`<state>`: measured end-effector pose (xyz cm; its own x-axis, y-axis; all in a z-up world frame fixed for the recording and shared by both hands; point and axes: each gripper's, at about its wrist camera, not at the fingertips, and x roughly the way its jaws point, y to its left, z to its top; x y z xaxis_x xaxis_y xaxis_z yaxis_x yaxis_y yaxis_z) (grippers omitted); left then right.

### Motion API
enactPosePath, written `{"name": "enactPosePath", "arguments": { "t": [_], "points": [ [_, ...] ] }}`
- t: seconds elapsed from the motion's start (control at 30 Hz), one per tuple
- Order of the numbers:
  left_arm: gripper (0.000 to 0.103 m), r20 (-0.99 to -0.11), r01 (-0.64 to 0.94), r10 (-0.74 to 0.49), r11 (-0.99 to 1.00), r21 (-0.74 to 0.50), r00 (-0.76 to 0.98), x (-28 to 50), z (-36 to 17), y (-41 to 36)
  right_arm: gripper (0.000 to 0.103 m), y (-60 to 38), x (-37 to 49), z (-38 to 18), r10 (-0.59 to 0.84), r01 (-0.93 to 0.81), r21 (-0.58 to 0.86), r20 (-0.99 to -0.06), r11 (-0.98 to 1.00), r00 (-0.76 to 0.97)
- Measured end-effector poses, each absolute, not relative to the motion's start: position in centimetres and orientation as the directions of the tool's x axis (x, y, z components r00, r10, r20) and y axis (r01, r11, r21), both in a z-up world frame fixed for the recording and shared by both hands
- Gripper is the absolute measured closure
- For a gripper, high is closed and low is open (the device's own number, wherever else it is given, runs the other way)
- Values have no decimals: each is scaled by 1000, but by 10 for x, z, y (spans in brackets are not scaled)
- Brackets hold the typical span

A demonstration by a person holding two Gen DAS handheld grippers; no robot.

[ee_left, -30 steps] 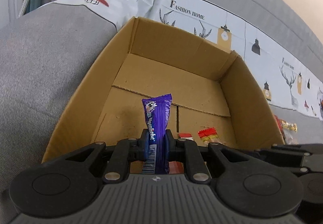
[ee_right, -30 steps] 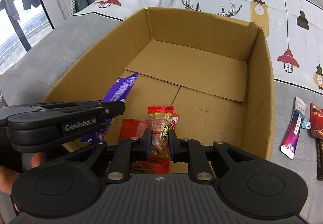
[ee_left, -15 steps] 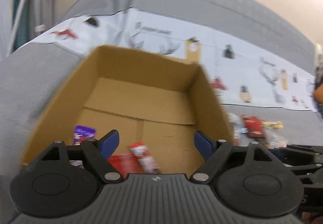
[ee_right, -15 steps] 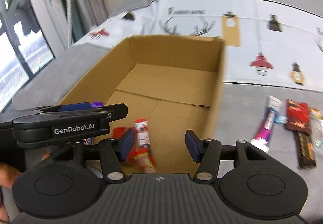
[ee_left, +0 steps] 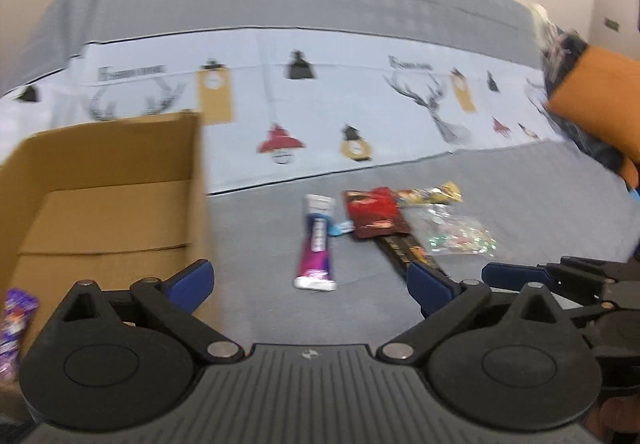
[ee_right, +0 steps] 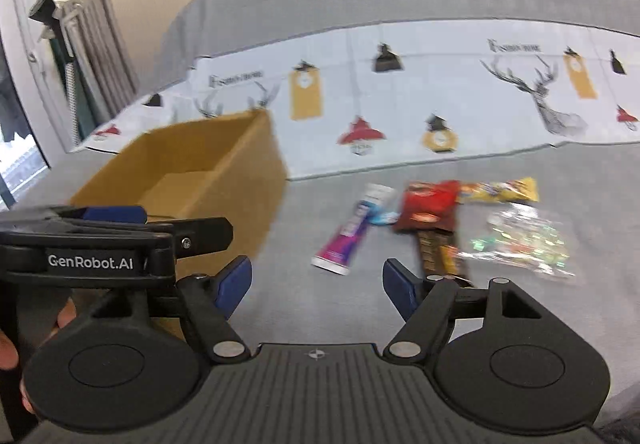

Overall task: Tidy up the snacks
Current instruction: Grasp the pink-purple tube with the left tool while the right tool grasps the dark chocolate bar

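Note:
Both grippers are open and empty. My left gripper [ee_left: 310,282] hangs beside the right wall of the cardboard box [ee_left: 120,163], pointing at loose snacks on the grey sofa: a purple-white stick pack [ee_left: 316,244], a red pouch [ee_left: 374,211], a yellow bar [ee_left: 430,195], a dark bar [ee_left: 404,260] and a clear candy bag [ee_left: 456,234]. A purple snack [ee_left: 14,318] lies in the box. My right gripper [ee_right: 318,282] faces the same snacks: stick pack [ee_right: 346,236], red pouch [ee_right: 430,203], clear bag [ee_right: 520,240]. The box [ee_right: 200,171] is at its left.
A white printed cloth [ee_right: 400,103] covers the sofa back. An orange cushion [ee_left: 600,95] sits at the far right. The left gripper's side [ee_right: 92,244] shows in the right wrist view. A window and curtain [ee_right: 60,63] stand at left.
Both grippers released their snacks into the box, opened, and swung right, away from the box toward the loose snacks on the sofa.

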<state>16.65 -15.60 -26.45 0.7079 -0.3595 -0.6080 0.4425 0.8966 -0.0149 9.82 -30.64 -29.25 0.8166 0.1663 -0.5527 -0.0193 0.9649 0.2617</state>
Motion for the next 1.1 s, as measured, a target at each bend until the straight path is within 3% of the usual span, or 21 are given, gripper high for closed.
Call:
{"name": "enactPosePath", "arguments": {
  "t": [0.17, 0.27, 0.37, 0.4, 0.47, 0.5, 0.6, 0.7, 0.9, 1.0, 1.1],
  "points": [
    [1, -641, 448, -308, 892, 64, 703, 201, -289, -207, 30, -344, 123, -312, 160, 1, 264, -587, 965, 794],
    [0, -661, 466, -285, 878, 111, 694, 228, -311, -233, 38, -357, 153, -330, 155, -9, 224, -645, 974, 748],
    [1, -710, 449, -242, 886, 115, 661, 261, -341, -247, 47, -376, 183, -356, 178, 56, 297, -702, 953, 690],
    [4, -723, 430, -221, 896, 116, 655, 270, -349, -249, 51, -383, 190, -364, 192, 92, 341, -710, 936, 677],
    [23, -768, 379, -166, 919, 106, 619, 295, -370, -249, 51, -388, 199, -374, 190, 133, 367, -717, 921, 670],
    [40, -791, 363, -151, 927, 95, 593, 303, -377, -247, 51, -386, 201, -375, 179, 127, 351, -716, 928, 675],
    [47, -784, 335, -179, 941, 39, 595, 312, -383, -237, 48, -377, 209, -378, 142, 115, 293, -723, 949, 676],
    [66, -791, 377, -190, 925, 55, 581, 304, -382, -234, 48, -376, 215, -378, 120, 120, 276, -714, 954, 690],
    [71, -817, 376, -213, 926, 5, 536, 284, -377, -214, 48, -369, 223, -382, 64, 64, 154, -702, 986, 709],
    [71, -832, 366, -211, 930, -10, 514, 272, -371, -208, 42, -362, 232, -387, 74, -70, 34, -692, 997, 718],
    [71, -845, 345, -225, 937, -52, 484, 265, -368, -201, 44, -361, 234, -399, 65, -128, -41, -688, 991, 723]
  ]
}}
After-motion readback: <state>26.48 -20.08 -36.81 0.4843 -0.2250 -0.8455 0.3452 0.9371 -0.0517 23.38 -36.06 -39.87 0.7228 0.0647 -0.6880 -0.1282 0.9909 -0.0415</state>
